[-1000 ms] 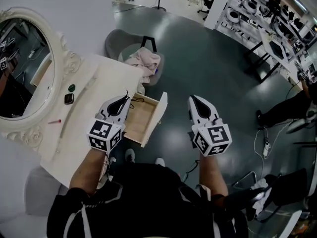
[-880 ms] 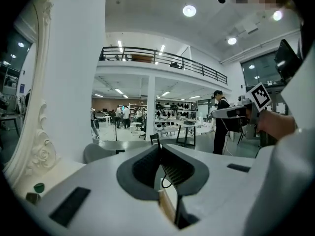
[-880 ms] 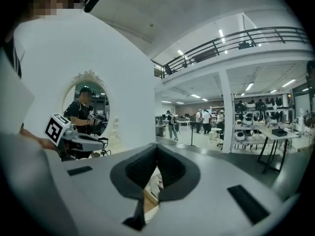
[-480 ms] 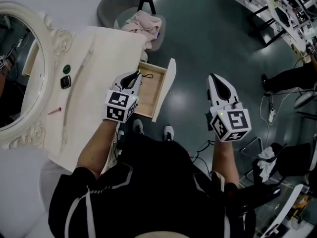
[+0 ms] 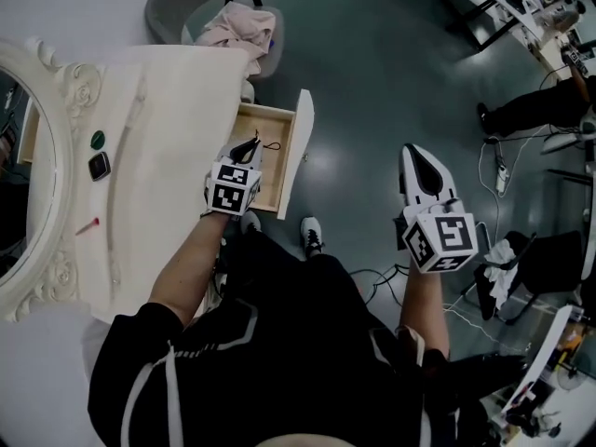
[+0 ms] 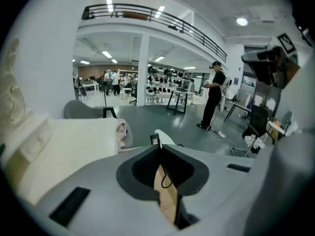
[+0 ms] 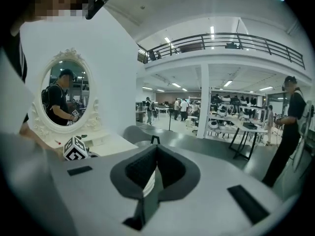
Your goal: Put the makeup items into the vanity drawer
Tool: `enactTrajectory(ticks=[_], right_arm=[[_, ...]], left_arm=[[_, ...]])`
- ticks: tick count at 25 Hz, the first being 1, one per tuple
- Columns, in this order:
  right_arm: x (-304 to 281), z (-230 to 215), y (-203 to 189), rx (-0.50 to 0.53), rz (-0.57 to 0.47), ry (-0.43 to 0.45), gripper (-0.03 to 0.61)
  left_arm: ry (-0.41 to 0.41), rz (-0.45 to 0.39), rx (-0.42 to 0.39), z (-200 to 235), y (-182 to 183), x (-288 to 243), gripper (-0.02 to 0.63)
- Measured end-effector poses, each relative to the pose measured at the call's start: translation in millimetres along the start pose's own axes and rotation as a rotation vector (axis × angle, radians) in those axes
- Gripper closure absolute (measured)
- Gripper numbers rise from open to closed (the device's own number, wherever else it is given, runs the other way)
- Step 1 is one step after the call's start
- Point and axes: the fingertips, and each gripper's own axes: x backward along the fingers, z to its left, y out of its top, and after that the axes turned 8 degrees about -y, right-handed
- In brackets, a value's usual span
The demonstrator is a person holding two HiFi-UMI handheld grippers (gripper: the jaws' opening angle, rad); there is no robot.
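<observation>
Head view: left gripper (image 5: 249, 148) hangs right over the open drawer (image 5: 300, 152), jaws closed on what looks like a thin black cord (image 5: 270, 144). Right gripper (image 5: 422, 164) sits out over the floor, jaws together, nothing in them. Compact (image 5: 99, 166), green pot (image 5: 98, 140) and red stick (image 5: 86, 223) lie on the vanity top (image 5: 177, 119), well left of the drawer, so the left gripper is clearly nearer. The stick's long axis points toward the mirror (image 5: 14, 189).
</observation>
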Motion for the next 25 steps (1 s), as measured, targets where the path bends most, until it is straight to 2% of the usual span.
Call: enactTrajectory(ticks=[3, 5, 8, 10, 18, 25], right_arm=[[8.0, -8.0, -6.7, -0.002, 0.012, -0.021, 0.574], [14.5, -15.0, -12.3, -0.003, 0.02, -0.047, 0.574], [24.7, -27.2, -23.8, -0.008, 0.051, -0.097, 0.574], [31.1, -34.0, -28.8, -0.015, 0.065, -0.123, 0.574], [59.4, -49.4, -51.8, -0.022, 0.102, -0.197, 0.574], [77.4, -57.7, -67.6, -0.043, 0.124, -0.252, 0.574]], left_arm=[[0.001, 0.017, 0.085, 7.9, -26.8, -14.7, 0.592], [0.017, 0.051, 0.073, 10.1, -45.7, -25.5, 0.592], [0.071, 0.098, 0.005, 13.9, -69.5, -39.5, 0.592], [0.094, 0.126, -0.004, 16.3, -82.3, -47.5, 0.592], [0.104, 0.214, 0.131, 27.4, -127.7, -81.9, 0.592], [0.116, 0.295, 0.171, 46.2, -159.2, -99.7, 0.592]])
